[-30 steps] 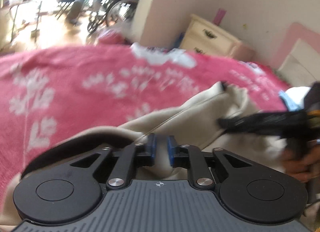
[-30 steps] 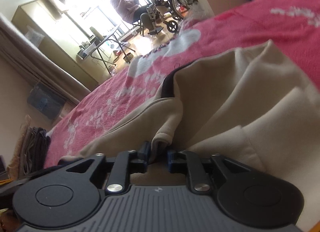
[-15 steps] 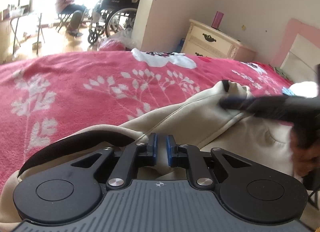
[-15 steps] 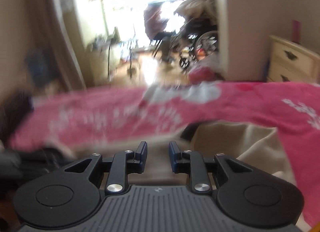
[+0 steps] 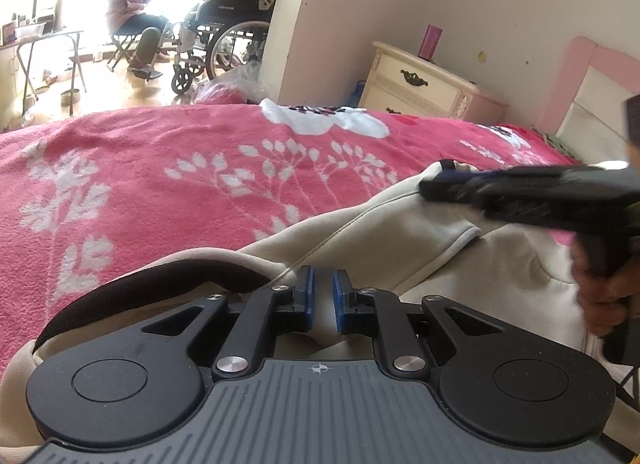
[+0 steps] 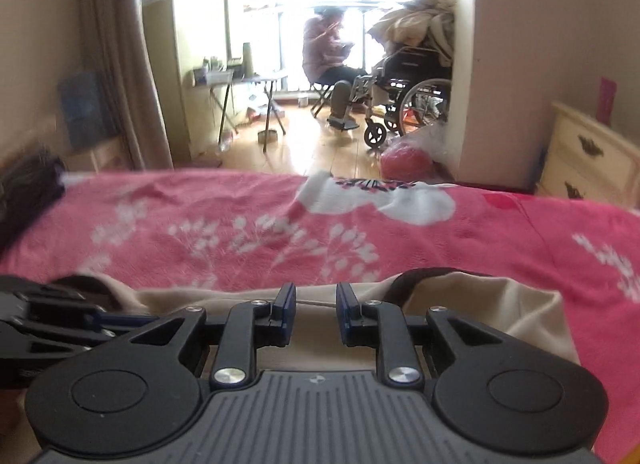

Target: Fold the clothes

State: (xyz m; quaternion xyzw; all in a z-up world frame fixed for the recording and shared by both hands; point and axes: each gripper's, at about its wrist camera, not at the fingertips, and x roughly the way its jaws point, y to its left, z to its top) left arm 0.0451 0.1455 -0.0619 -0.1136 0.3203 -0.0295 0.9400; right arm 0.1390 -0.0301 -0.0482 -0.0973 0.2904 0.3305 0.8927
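Cream garment (image 5: 404,236), dark-lined collar, lies rumpled on pink blanket (image 5: 168,184).

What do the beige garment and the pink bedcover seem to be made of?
Garment: looks like soft matte knit, perhaps sweatshirt cotton; it drapes in thick rounded folds with stitched seams and a dark inner lining. Bedcover: probably plush fleece; its surface is fuzzy and napped, with a white leaf print.

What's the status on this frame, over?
Left tongs shut on beige garment. Right tongs at its edge, grip unclear. Nothing in the way on pink blanket.
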